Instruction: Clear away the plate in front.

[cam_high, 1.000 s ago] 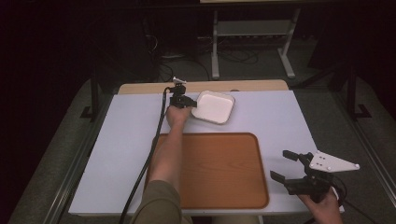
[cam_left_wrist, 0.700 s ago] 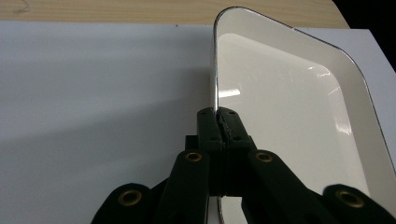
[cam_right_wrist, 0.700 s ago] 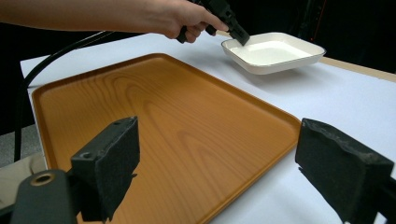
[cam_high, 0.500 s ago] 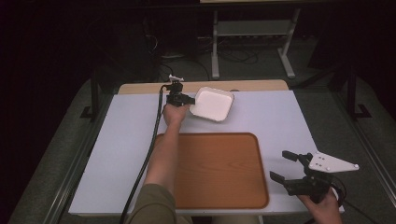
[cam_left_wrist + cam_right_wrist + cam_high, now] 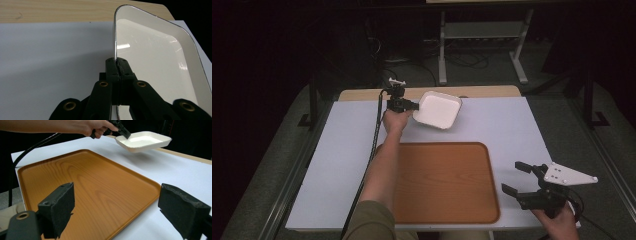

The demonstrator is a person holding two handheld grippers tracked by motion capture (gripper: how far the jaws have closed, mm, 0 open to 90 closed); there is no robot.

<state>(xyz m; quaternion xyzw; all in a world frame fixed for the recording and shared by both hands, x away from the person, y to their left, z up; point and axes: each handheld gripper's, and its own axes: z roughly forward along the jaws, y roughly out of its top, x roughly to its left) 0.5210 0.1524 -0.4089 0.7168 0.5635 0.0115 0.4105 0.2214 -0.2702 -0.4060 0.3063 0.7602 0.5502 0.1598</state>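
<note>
A dark room surrounds a table [image 5: 337,165] covered by a pale sheet, with a strip of light wood showing along its far edge and metal stands dim in the shadows behind it. I am the person working here, with a two-jaw claw in each hand. The biggest thing on the sheet is a wood-grain tray [image 5: 447,185], orange-brown, with a raised lip; it lies flat in the near middle of the table, and I describe everything else in relation to it. Nothing rests on the tray, so I judge it to be the place where things are meant to be set down. Beyond the tray's far edge, toward its left corner, my left arm reaches out from the bottom of the high view, cable trailing along it. The left claw [image 5: 412,106] is clamped on the rim of a shallow white dish [image 5: 439,110] with rounded corners. In the left gripper view the two black jaws meet tight on that thin edge [image 5: 116,65], one pad inside the rim and one outside, which is why the dish can hang from a single side. In the right gripper view the dish [image 5: 143,141] floats above the sheet beyond the tray, casting a soft shadow, tipped only slightly, so it is lifted rather than resting. Just past the tray's near right corner, my right claw [image 5: 518,182] waits low with its jaws wide apart and nothing between them, probably held clear so the dish has room to come over.
</note>
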